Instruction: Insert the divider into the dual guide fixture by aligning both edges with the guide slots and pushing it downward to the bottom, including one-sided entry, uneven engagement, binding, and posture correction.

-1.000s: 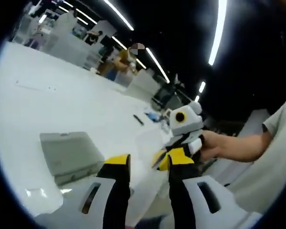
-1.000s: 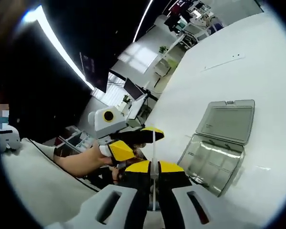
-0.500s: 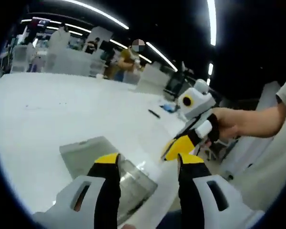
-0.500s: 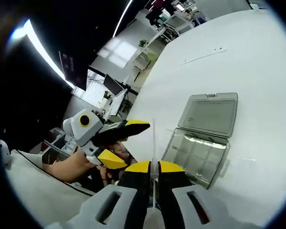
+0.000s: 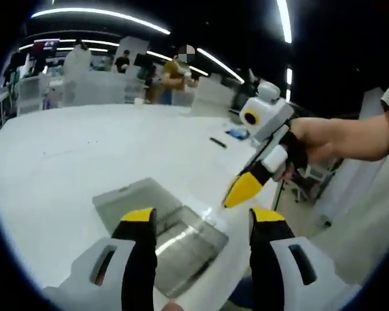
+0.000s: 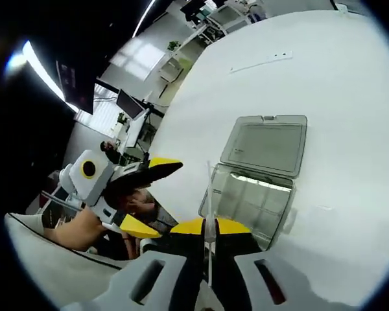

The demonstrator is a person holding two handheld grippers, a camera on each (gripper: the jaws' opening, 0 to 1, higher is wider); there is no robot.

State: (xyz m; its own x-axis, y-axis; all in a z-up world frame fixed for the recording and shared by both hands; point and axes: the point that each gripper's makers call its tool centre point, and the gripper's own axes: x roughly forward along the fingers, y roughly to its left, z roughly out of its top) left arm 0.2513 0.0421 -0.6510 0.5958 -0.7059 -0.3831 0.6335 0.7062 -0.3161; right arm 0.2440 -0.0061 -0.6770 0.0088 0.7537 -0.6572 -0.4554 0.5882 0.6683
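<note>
My right gripper [image 6: 211,227] is shut on the divider [image 6: 209,191], a thin clear sheet seen edge-on that rises from between its yellow jaws. Just beyond it on the white table [image 6: 337,84] lies the fixture [image 6: 249,197], a clear plastic box with its lid [image 6: 266,139] hinged open and flat. My left gripper [image 6: 149,194] comes in from the left, open and empty, held by a hand. In the left gripper view, the left gripper [image 5: 203,217] stands open over the box [image 5: 175,236], with the right gripper [image 5: 244,188] just to the right of the box's near corner.
The box sits near the table's edge [image 5: 246,246], beyond which there is floor and a chair. A dark pen-like object [image 5: 218,142] lies farther out on the table. Shelves, desks and a person [image 5: 174,72] fill the background.
Both cameras have swung toward the box, which now sits closer and more central under the grippers. The right gripper still holds the divider. The left gripper stays open.
</note>
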